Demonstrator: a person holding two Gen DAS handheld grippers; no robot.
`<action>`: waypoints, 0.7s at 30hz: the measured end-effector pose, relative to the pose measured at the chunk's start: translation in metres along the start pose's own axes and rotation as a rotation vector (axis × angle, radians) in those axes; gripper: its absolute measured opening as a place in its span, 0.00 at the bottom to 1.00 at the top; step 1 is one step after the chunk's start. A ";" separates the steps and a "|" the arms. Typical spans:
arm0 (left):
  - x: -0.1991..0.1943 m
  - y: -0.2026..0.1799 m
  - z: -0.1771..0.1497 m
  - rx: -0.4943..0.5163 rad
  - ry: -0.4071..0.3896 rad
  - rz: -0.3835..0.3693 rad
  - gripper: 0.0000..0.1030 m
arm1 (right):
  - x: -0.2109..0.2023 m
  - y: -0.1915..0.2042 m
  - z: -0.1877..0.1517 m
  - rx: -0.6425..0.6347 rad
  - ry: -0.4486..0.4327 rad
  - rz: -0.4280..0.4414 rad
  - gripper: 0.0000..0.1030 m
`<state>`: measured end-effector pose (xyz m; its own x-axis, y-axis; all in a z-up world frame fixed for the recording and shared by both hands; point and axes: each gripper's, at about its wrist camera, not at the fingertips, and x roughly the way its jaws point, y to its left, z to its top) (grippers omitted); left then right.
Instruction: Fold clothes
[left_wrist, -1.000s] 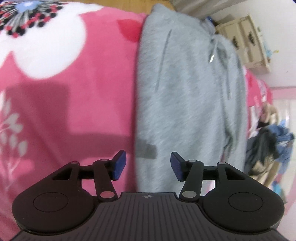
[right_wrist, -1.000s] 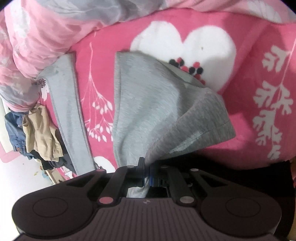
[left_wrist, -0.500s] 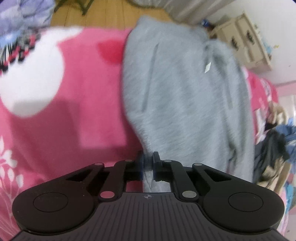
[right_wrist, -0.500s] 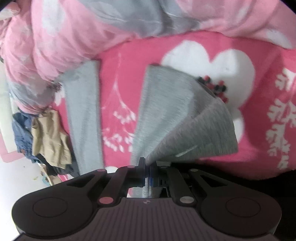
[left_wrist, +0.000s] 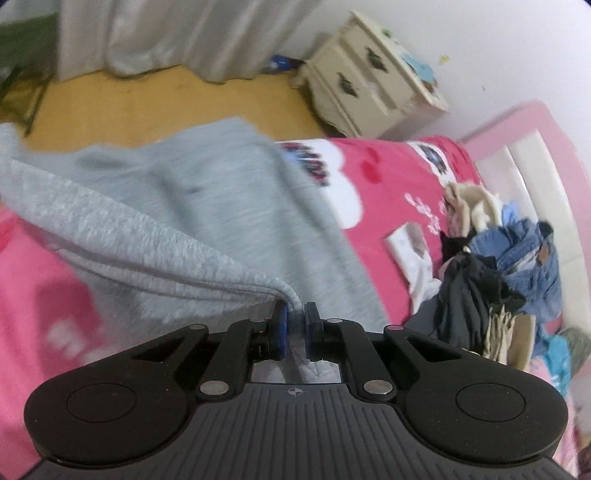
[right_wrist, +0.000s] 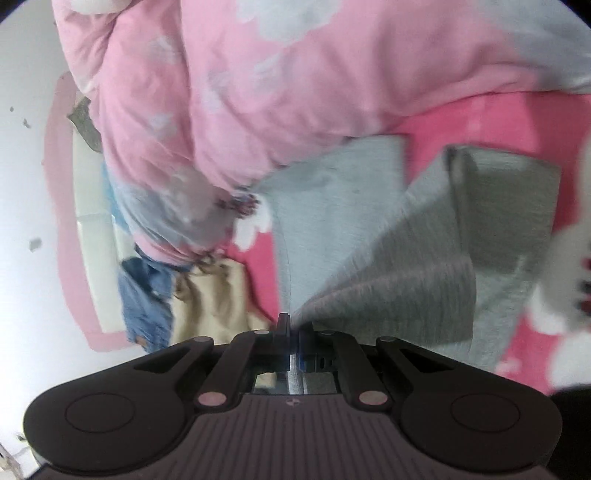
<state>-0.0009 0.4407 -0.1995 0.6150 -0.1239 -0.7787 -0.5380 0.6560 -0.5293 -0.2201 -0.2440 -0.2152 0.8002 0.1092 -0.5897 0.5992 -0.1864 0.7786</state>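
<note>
Left wrist view: left tongs (left_wrist: 294, 320) clamped on a bunched edge of the grey sweatpants (left_wrist: 192, 206), fabric pinched between the blue pads. Cloth lifts from the pads and drapes back up-left over the pink blanket (left_wrist: 388, 192) on the bed. Pile of clothes (left_wrist: 506, 280) at right on the bed, apart from the sweatpants. Cream nightstand (left_wrist: 373, 88) on the wood floor (left_wrist: 155, 107) beyond; pink headboard (left_wrist: 517, 125) at right.

Right wrist view: right tongs (right_wrist: 293, 332) closed tight on another edge of the sweatpants (right_wrist: 399, 266), cloth fanning up-right from the pads with a fold hanging. Second grey strip (right_wrist: 332, 177) lies flat on the blanket (right_wrist: 491, 118). Pink quilt (right_wrist: 258, 92) heaped behind. Denim and beige clothes (right_wrist: 184, 295) at left. Picture is blurred.
</note>
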 end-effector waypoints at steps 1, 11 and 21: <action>0.013 -0.014 0.006 0.028 0.010 0.010 0.07 | 0.009 0.003 0.003 0.012 -0.005 0.010 0.05; 0.122 -0.115 0.024 0.215 0.072 0.149 0.07 | 0.083 0.014 0.031 0.095 -0.027 -0.017 0.05; 0.163 -0.131 0.013 0.226 0.032 0.291 0.07 | 0.175 0.050 0.072 0.005 0.046 -0.100 0.05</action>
<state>0.1774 0.3441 -0.2527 0.4343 0.0712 -0.8980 -0.5445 0.8149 -0.1988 -0.0517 -0.3042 -0.2952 0.7370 0.1722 -0.6536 0.6759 -0.1767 0.7155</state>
